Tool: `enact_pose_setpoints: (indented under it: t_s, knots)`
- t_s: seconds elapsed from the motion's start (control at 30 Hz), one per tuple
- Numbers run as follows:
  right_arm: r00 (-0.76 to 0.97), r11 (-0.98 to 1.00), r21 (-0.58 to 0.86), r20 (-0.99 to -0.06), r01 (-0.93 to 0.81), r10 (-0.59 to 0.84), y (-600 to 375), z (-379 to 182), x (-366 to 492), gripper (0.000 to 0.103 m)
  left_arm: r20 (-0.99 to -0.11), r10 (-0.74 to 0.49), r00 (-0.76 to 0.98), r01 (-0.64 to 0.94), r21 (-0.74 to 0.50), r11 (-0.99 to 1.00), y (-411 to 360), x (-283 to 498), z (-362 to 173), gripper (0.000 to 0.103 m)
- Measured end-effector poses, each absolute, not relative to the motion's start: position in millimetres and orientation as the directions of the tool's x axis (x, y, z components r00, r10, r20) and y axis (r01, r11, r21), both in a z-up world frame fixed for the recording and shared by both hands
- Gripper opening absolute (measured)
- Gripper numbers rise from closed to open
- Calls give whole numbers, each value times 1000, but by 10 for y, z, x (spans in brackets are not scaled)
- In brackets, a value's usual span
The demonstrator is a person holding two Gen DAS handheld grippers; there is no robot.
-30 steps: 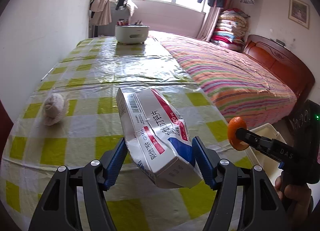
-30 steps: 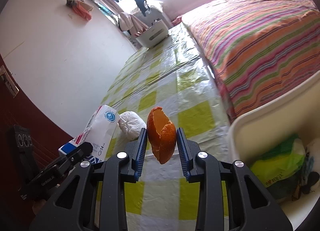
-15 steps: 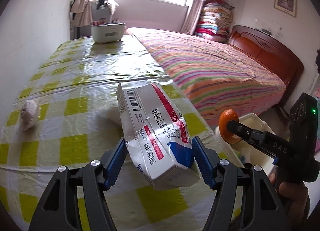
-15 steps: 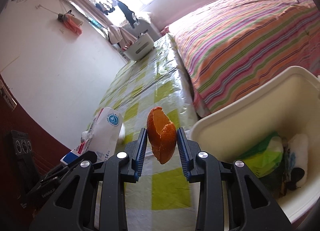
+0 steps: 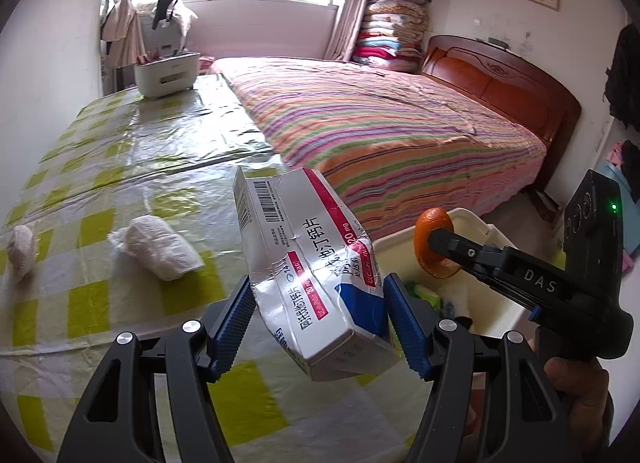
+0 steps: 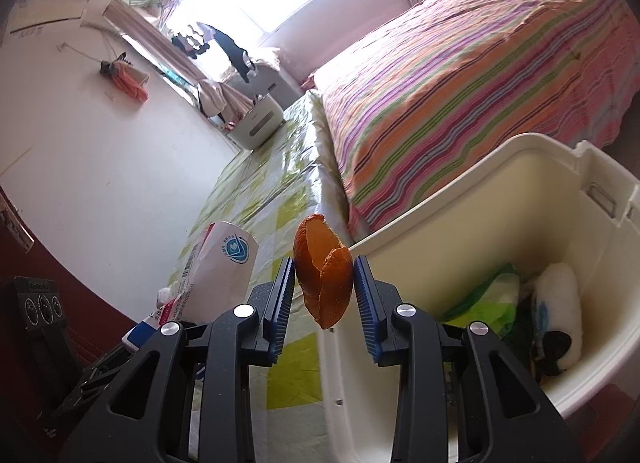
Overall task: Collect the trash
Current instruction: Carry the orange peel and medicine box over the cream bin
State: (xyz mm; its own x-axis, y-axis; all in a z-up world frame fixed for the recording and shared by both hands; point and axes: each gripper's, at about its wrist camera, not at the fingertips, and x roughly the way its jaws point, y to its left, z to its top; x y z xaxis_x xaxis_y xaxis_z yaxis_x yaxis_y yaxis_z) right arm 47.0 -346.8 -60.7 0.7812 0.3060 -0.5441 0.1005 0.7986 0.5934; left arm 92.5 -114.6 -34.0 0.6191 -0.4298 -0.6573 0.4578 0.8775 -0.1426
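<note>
Two tissue wads [image 5: 160, 249] show only in the left view

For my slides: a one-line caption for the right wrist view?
Right gripper carries an orange peel toward the open white bin beside the checked table.

Can't see bin [image 6: 520, 199] bottom, trash piled over it. Med box [image 5: 316, 275] far side hidden (small print unreadable). My right hand [image 5: 576, 391] mostly cut off by frame edge.
</note>
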Motion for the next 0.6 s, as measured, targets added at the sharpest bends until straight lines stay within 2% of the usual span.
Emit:
enact_pose_setpoints:
  t_s: [0.37, 0.6]
  knots:
    - [819, 791, 585, -535, 182, 207, -3863, -608, 288, 31, -667, -472, 576, 507, -161, 847, -1496, 865, -351, 63]
    - [830, 831, 504, -550, 235, 99, -3925, -587, 214, 31, -677, -492, 547, 539, -165, 826, -1735, 795, -387, 63]
